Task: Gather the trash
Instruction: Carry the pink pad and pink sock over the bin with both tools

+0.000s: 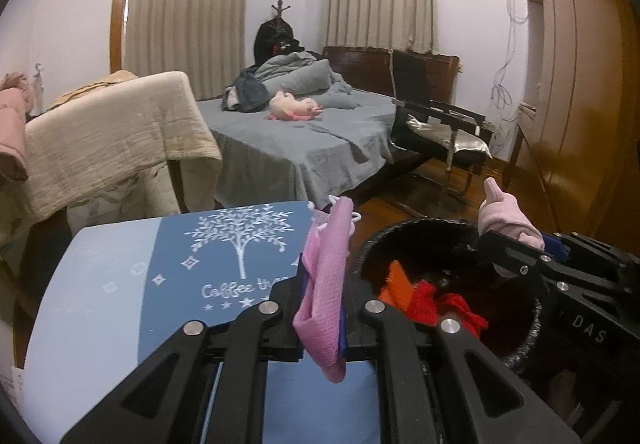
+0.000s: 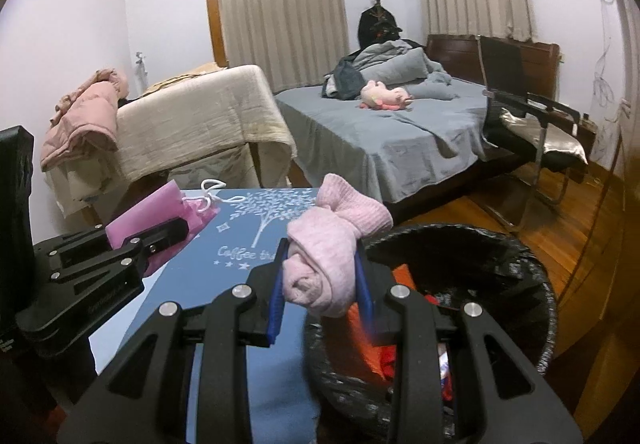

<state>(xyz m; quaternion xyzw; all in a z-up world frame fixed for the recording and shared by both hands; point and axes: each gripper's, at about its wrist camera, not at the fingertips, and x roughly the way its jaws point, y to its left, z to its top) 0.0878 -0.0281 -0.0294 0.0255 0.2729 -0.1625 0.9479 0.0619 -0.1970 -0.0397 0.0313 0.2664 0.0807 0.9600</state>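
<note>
My left gripper (image 1: 325,284) is shut on a pink mesh pouch (image 1: 326,284) with a white drawstring, held over the right edge of the blue table (image 1: 120,284). It also shows in the right wrist view (image 2: 160,236) with the pouch (image 2: 140,218). My right gripper (image 2: 322,276) is shut on a rolled pale pink sock (image 2: 328,256), held over the near-left rim of the black-lined trash bin (image 2: 500,244). In the left wrist view the sock (image 1: 506,218) is above the bin (image 1: 400,236). Red and orange items (image 1: 420,300) lie inside the bin.
A blue mat with a white tree print (image 2: 256,220) covers the table. Behind are a bed with grey sheets (image 2: 400,136), a pink plush toy (image 2: 384,96), a cream-draped stand (image 2: 200,116), a chair (image 2: 540,124) and a wooden wardrobe (image 1: 580,84).
</note>
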